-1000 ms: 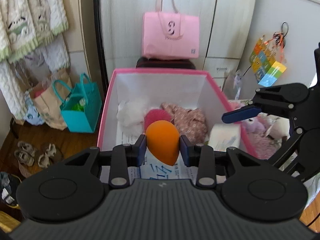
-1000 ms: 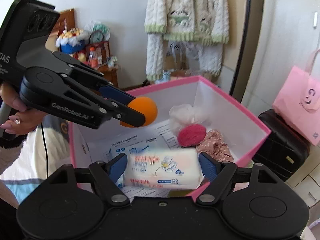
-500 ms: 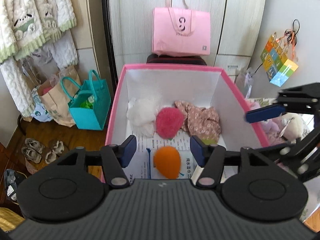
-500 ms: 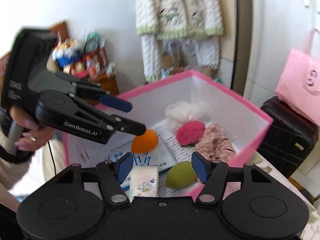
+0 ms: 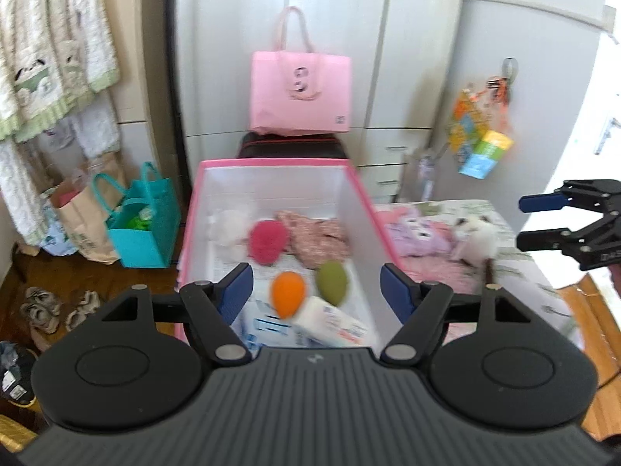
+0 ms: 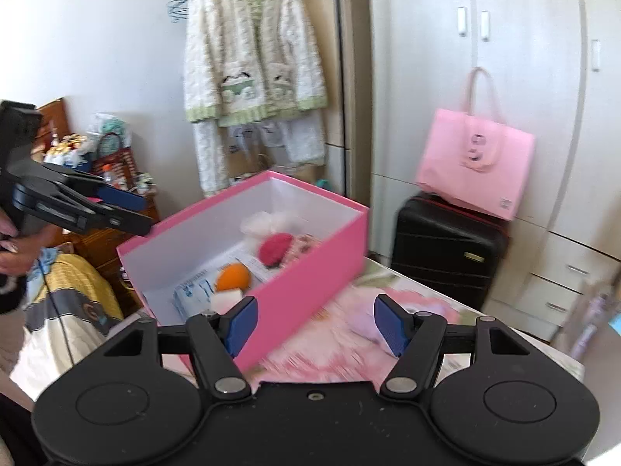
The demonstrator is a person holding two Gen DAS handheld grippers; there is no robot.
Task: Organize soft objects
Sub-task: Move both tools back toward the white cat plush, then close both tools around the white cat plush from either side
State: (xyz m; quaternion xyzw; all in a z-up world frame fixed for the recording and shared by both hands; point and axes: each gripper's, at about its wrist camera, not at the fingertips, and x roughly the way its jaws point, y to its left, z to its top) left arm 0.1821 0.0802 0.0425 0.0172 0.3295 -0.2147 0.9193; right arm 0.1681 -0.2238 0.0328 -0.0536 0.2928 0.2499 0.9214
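A pink box (image 5: 271, 163) stands open in front of me. In it lie an orange sponge (image 5: 288, 298), a green sponge (image 5: 331, 282), a tissue pack (image 5: 333, 324), a red puff (image 5: 268, 240), white fluff (image 5: 227, 227) and a floral cloth (image 5: 318, 237). My left gripper (image 5: 316, 293) hovers above the box's near end, its jaws opening with nothing between them. My right gripper (image 6: 315, 324) is beside the box's pink wall (image 6: 302, 291), over the pink cloth on the table. Its jaws are opening too, and they hold nothing. A white plush (image 5: 479, 239) lies on the table.
A pink tote (image 5: 300, 93) sits on a black suitcase (image 6: 446, 252) behind the box, before a wardrobe. A teal bag (image 5: 143, 229), a paper bag and shoes are on the floor at left. A cardigan (image 6: 252, 58) hangs on the wall.
The left gripper let go of the orange sponge, which now lies in the box. The right gripper dropped the tissue pack in and swung right, away from the box. Both pulled back.
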